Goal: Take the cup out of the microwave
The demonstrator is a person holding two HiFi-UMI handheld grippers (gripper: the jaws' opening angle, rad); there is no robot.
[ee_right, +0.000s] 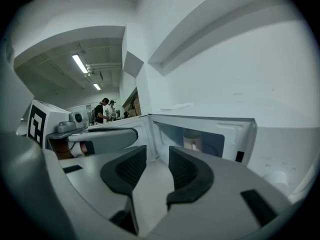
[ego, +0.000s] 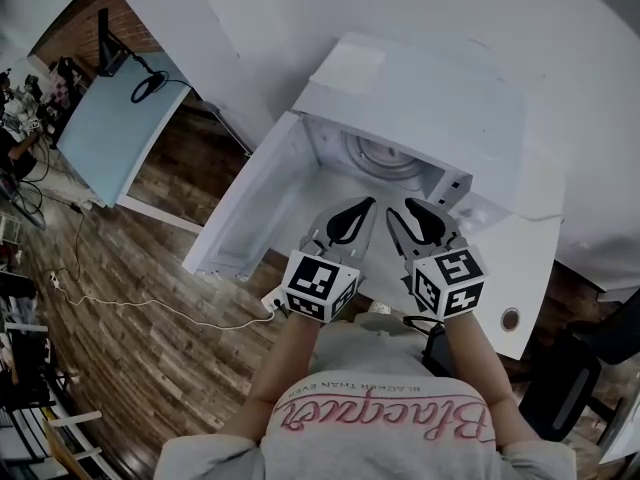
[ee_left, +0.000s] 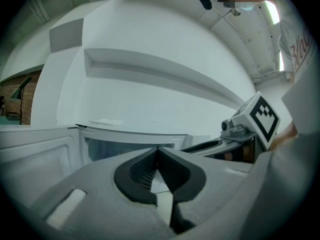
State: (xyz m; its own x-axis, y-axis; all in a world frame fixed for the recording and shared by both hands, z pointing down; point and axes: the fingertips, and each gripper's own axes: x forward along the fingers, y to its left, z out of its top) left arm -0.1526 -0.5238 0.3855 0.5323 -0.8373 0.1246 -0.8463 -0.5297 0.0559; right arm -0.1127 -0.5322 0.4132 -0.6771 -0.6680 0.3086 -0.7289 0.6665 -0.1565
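Right tool (ee_right: 157, 151) agape before cup (ee_right: 192, 143) in microwave (ee_right: 240, 129); shirt (ego: 385, 418) script "Blacquer"

Bright even light, strong fisheye edge distortion.

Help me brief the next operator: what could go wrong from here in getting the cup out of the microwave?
1. The cup stands well inside the microwave; the open right gripper may nudge it over rather than straddle it.
2. The shut left gripper hangs close beside the right one, so they may collide at the opening.
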